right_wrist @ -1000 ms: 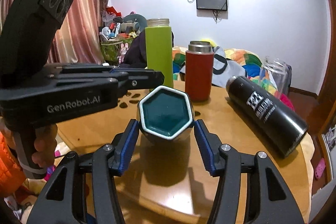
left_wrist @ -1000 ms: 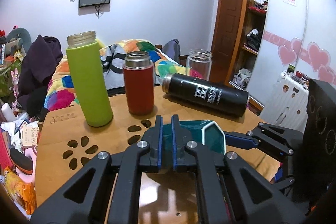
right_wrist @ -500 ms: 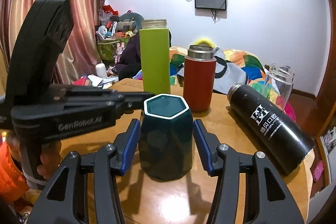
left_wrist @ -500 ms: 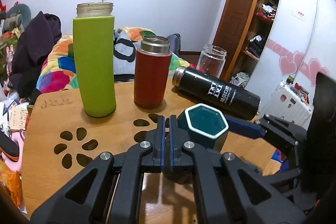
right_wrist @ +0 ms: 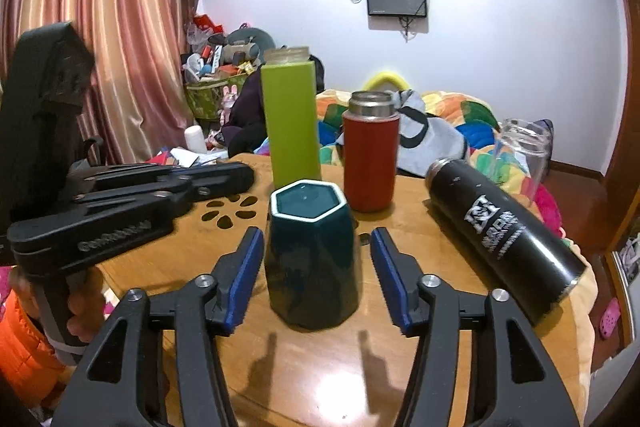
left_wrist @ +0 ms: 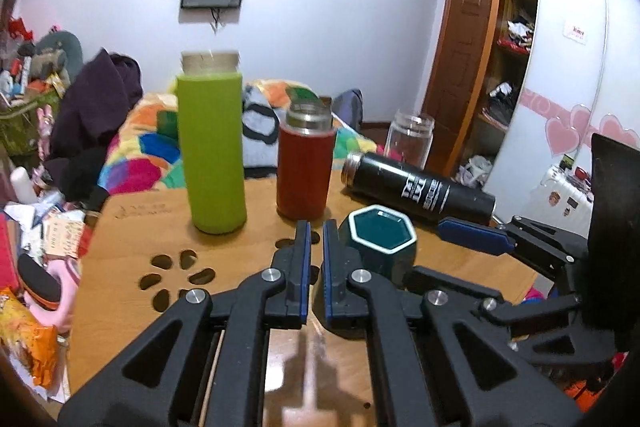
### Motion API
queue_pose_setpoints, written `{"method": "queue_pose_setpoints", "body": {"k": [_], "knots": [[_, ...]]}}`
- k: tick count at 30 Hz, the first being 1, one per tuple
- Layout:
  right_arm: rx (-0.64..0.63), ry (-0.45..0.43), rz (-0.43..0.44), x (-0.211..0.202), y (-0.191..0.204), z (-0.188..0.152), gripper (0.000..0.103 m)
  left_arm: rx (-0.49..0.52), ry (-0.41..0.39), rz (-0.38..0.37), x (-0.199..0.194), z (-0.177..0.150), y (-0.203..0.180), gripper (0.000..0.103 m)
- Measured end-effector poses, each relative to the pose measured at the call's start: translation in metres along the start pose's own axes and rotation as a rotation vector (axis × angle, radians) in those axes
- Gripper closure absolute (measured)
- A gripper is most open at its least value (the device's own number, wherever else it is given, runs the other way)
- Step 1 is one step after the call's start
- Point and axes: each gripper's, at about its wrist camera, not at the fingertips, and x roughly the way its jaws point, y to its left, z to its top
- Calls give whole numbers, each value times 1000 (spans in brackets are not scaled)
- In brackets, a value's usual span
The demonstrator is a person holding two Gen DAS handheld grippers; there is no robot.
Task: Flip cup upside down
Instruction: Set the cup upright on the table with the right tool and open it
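Cup (right_wrist: 312,255) stands on the desk (right_wrist: 420,355), hexagonal white-rimmed end up, between the right gripper (right_wrist: 316,279)'s wide-open jaws, neither pad touching it. Left gripper (left_wrist: 316,267) sits just beside, jaws nearly closed on nothing. Looks like the release step; next call is backing away cleanly without nudging it.

Bare table (right_wrist: 320,379) before the cup (right_wrist: 312,259); red flask (right_wrist: 371,163) and black flask (right_wrist: 508,239) crowd behind.
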Motion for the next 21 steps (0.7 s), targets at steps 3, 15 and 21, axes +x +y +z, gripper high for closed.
{"method": "queue_pose_setpoints", "body": {"k": [3, 15, 21], "knots": [[19, -23, -22, -14, -4, 4, 45, -7, -36, 15, -17, 4, -4, 94], [80, -198, -132, -89, -14, 20, 19, -2, -184, 120, -71, 4, -31, 31], [78, -255, -174, -109, -7, 21, 5, -4, -236, 171, -86, 3, -39, 3]]}}
